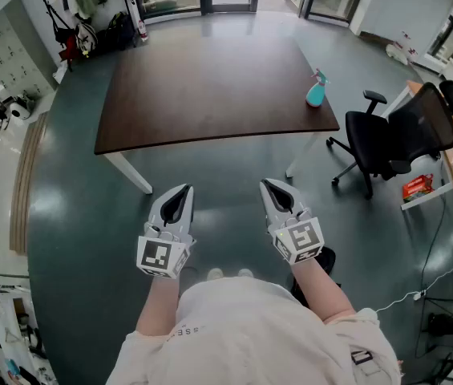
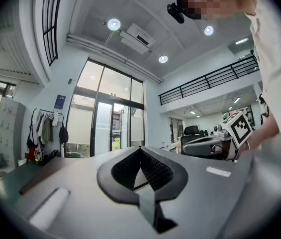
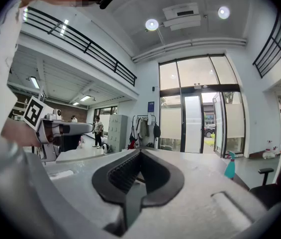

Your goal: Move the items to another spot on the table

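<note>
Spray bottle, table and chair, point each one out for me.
Spray bottle [image 1: 314, 96], head view, on its teal body.
Table [image 1: 210, 87], head view, on the bare brown top.
Chair [image 1: 374, 139], head view, on its black seat.

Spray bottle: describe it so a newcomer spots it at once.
Start at the dark brown table in the head view. At its right edge, near the corner by the black office chair, stands a spray bottle. It is the only object on the tabletop, bright teal against the dark wood.

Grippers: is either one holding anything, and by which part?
Nothing held: left gripper and right gripper are shut, empty. The bottle stands on the table.
</note>
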### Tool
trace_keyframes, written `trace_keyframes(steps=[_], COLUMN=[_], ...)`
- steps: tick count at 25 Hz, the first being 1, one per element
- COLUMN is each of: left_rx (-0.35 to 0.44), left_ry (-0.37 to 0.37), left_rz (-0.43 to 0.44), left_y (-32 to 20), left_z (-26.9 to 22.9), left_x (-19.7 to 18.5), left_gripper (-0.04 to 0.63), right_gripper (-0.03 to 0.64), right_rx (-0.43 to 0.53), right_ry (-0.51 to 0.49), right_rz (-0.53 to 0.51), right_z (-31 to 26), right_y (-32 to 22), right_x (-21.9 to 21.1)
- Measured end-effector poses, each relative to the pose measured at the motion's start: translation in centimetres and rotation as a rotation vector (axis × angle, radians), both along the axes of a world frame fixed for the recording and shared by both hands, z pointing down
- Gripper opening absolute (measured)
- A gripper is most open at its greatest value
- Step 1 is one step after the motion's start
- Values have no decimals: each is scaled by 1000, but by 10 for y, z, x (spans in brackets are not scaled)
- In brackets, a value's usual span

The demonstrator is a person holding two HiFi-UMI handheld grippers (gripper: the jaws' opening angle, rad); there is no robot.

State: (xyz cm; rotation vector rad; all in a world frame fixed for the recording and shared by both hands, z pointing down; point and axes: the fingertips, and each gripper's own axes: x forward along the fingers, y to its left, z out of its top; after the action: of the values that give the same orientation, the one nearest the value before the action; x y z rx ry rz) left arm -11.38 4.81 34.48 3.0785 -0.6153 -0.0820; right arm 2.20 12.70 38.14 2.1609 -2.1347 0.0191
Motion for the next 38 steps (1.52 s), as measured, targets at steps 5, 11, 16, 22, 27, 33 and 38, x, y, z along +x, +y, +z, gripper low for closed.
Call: trace_keyframes(steps=[5, 11, 16, 22, 27, 33, 38], left_rx=[8, 3, -8, -22, -31, -55, -56], left_ry=[0, 3, 8, 2, 4, -11, -18], left_rz=[-2, -2, -8, -13, 6, 96, 150], left_y=[-5, -6, -7, -14, -25, -32, -35], left_z=[9, 9, 6, 11, 24, 30, 40], left_x=[2, 3, 5, -3, -14, 16, 67], left_gripper=[17, 16, 17, 15, 17, 15, 16], right_gripper=[-12, -12, -12, -12, -12, -12, -12], right_rx=[-2, -1, 0, -18, -28, -40, -33], right_ry=[2, -1, -15, -30, -22, -72, -84], right_rz=[8, 31, 50, 67, 112, 234, 316], right_z=[3, 4, 3, 8, 14, 25, 33], right_y=[-2, -2, -1, -3, -4, 2, 12], right_x=[4, 7, 12, 10, 7, 44, 102])
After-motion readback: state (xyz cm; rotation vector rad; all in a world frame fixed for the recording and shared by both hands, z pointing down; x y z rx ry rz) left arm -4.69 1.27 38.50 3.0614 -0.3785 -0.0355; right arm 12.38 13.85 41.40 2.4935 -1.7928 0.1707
